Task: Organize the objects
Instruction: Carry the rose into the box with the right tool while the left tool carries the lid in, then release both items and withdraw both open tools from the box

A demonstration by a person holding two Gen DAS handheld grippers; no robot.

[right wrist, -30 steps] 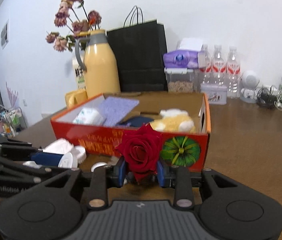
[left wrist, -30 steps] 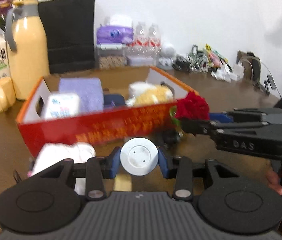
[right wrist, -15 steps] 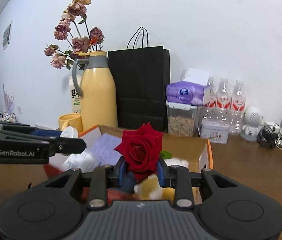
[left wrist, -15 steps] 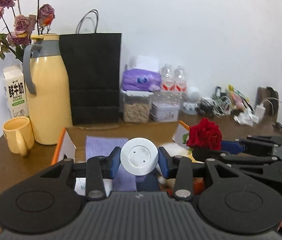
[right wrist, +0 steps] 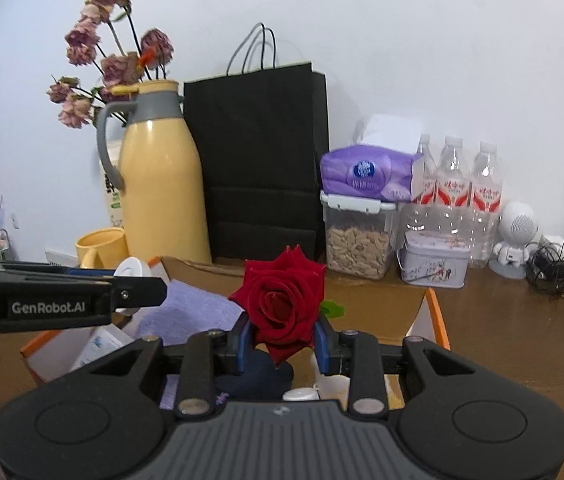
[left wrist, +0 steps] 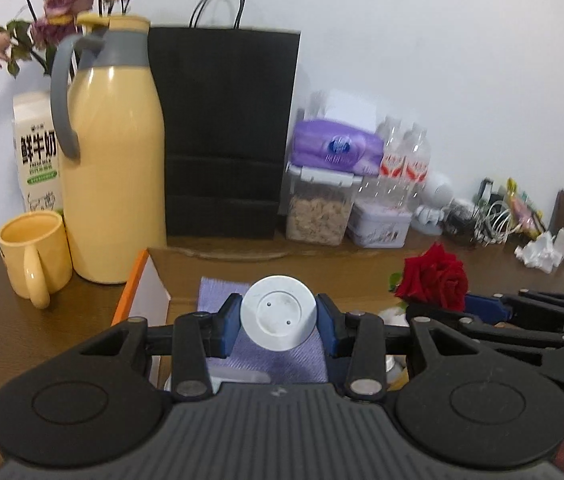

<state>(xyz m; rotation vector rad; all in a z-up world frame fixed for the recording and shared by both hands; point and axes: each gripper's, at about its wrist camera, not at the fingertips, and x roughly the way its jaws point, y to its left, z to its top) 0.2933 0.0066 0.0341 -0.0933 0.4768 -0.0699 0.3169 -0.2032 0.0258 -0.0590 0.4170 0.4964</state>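
A: What lines the wall?
B: A yellow thermos jug, a yellow mug beside it, a milk carton behind.
A: And rightwards?
B: A black paper bag, then 3 water bottles.

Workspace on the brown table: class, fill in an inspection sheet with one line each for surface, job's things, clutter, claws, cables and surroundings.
Surface: brown wooden table, crowded along the wall.
Job's things: open orange cardboard box holding a purple cloth; red rose; white round plastic disc.
Clutter: yellow thermos jug, yellow mug, milk carton, black paper bag, purple tissue pack, clear cereal container, water bottles, lilac tin.
Claws: left claw shut on the disc; right claw shut on the rose.
Cables: tangle by the wall.
Surroundings: white wall, dried flowers.
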